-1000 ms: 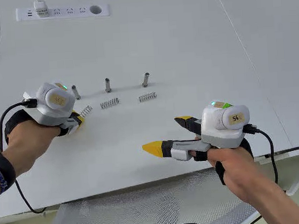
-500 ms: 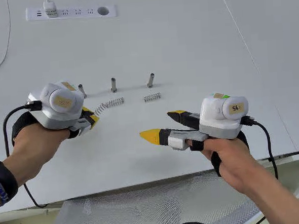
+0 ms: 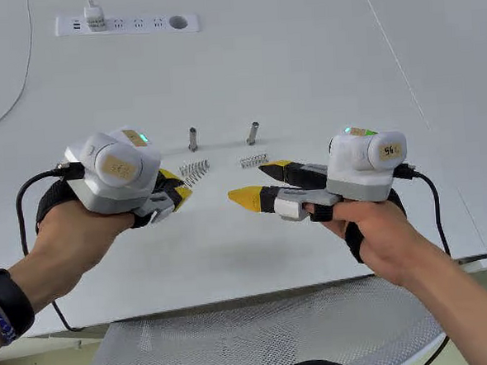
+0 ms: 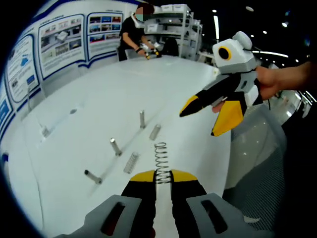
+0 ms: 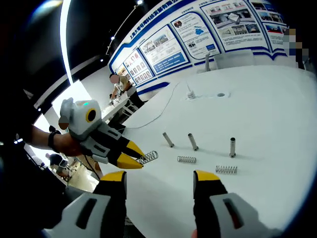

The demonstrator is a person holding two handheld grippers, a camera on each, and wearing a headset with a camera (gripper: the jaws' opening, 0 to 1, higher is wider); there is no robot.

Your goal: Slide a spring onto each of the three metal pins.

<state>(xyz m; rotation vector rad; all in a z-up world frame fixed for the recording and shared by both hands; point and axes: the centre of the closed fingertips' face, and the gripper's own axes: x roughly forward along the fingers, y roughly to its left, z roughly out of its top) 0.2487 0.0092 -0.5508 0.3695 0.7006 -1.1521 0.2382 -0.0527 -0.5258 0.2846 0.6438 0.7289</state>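
Note:
My left gripper (image 4: 162, 174) is shut on one end of a small coil spring (image 4: 161, 156), which sticks out forward above the white table (image 3: 302, 63). In the head view the left gripper (image 3: 176, 195) hovers left of centre. Three short metal pins (image 4: 115, 147) stand in a row; two of them show in the head view (image 3: 193, 138) (image 3: 253, 132). Two more springs (image 3: 197, 166) (image 3: 253, 159) lie on the table in front of the pins. My right gripper (image 3: 248, 182) is open and points left toward the held spring (image 5: 148, 157), with nothing between its fingers.
A white power strip (image 3: 126, 25) with a plug lies at the far left of the table, and a cable (image 3: 24, 88) runs off it. The table's near edge and a mesh chair seat (image 3: 236, 332) lie below the grippers. Other people work at a distant bench (image 4: 133, 34).
My left gripper has lifted the leftmost spring off the table and carried it right. My right gripper has moved up and left toward it, still open.

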